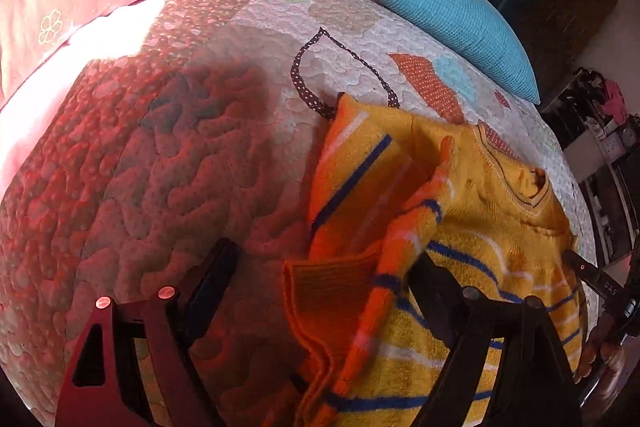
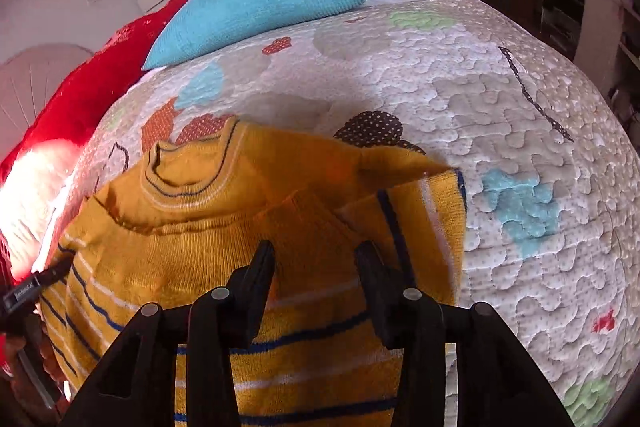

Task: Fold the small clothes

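Both views show strong fisheye curvature, the quilt (image 1: pixel 224 75) bulging like a dome, with dark vignetting at the corners. In the left wrist view, red-tinted light floods the left side, washing out the upper left, and a soft shadow crosses the centre. The right wrist view is evenly lit, with a blown-out glare patch at the left edge. Focus is fairly sharp.

A sweater (image 2: pixel 224 227) lies on a quilted bed (image 2: pixel 500 99), one sleeve (image 1: pixel 400 247) folded across it; two pillows (image 2: pixel 260 3) rest behind.
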